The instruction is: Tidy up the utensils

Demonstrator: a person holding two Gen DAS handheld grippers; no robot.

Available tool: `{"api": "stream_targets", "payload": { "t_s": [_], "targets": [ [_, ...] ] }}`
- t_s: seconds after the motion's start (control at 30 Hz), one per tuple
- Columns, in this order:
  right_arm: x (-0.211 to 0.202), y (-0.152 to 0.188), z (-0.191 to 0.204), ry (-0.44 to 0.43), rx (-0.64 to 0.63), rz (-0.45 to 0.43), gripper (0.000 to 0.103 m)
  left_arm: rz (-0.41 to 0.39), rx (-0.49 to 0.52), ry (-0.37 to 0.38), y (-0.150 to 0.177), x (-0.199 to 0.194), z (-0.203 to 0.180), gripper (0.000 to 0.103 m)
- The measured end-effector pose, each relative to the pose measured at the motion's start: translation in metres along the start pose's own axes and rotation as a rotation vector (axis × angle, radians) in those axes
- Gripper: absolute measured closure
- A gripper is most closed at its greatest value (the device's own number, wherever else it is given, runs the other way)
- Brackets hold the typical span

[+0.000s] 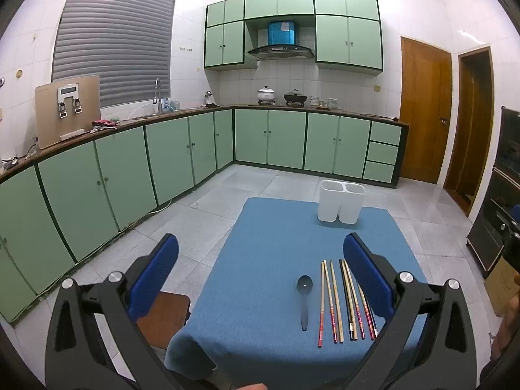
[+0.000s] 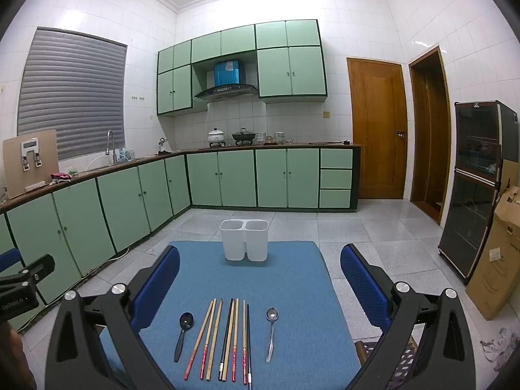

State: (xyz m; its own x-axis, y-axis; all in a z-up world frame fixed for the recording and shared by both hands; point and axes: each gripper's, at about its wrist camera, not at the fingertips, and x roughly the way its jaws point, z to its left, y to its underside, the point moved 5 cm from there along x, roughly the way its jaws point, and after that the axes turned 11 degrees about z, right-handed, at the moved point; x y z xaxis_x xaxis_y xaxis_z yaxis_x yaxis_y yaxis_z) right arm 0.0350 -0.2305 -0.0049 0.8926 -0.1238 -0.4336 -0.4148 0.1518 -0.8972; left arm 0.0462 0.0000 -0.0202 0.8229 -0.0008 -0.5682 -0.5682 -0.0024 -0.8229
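A white two-compartment holder (image 2: 244, 240) stands at the far edge of the blue-covered table (image 2: 292, 279); both compartments look empty. Near the front lie a black spoon (image 2: 184, 332), several chopsticks (image 2: 224, 341) in a row and a silver spoon (image 2: 271, 331). My right gripper (image 2: 260, 279) is open above the table, with the utensils between its fingers. My left gripper (image 1: 260, 266) is open over the table's left edge; the black spoon (image 1: 304, 299), chopsticks (image 1: 344, 302) and holder (image 1: 341, 202) show in its view.
Green kitchen cabinets (image 2: 130, 201) run along the left and back walls. A wooden stool (image 1: 165, 318) stands at the table's left. A dark cabinet (image 2: 474, 188) and cardboard boxes (image 2: 497, 260) stand at the right. Tiled floor surrounds the table.
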Motion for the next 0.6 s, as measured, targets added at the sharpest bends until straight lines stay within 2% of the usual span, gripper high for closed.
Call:
{"api": "stream_targets", "payload": {
  "t_s": [0.6],
  "targets": [
    [0.0004,0.0001,-0.0002,0.002,-0.003,0.003,0.006,0.001,0.001,0.003,-0.0001,-0.0001,0.0001,0.005]
  ]
}}
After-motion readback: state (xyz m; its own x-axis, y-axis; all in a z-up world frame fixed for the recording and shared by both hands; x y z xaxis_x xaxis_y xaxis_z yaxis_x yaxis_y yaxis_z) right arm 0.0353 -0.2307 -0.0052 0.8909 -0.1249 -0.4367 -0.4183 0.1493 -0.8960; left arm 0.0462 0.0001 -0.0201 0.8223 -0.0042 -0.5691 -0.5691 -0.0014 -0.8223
